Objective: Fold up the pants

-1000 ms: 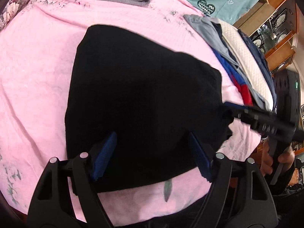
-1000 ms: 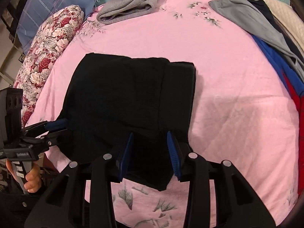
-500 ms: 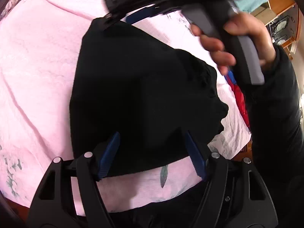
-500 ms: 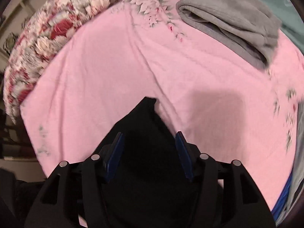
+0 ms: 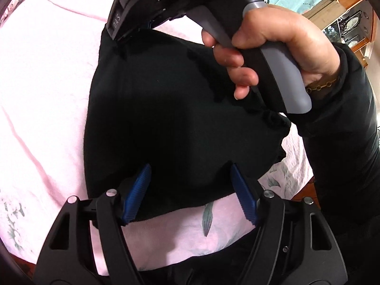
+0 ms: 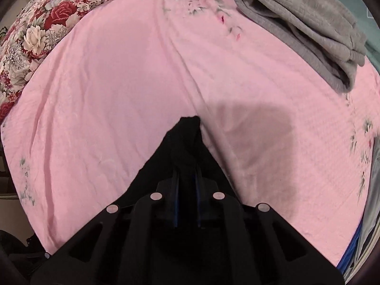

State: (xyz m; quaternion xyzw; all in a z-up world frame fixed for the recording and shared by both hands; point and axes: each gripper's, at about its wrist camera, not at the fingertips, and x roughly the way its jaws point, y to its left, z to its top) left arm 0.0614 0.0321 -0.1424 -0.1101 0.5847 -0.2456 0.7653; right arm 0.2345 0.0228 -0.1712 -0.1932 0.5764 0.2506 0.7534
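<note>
The black pants [image 5: 171,118] lie folded on the pink bedsheet [image 5: 42,90]. My left gripper [image 5: 190,190] is open, its blue pads on either side of the pants' near edge, not clamped. My right gripper [image 6: 187,178] is shut on the far corner of the pants [image 6: 187,142]; its blue pads pinch the black cloth. In the left wrist view the right gripper's body [image 5: 152,11] and the hand holding it reach over the pants to their far left corner.
A folded grey garment [image 6: 308,30] lies at the far right of the bed. A floral pillow [image 6: 35,30] is at the far left. A pile of grey and blue clothes [image 6: 370,213] sits at the right edge. Wooden furniture [image 5: 351,19] stands beyond the bed.
My right gripper swung across from the near right edge to the far left corner of the pants and closed on it. The left gripper stayed open at the near edge.
</note>
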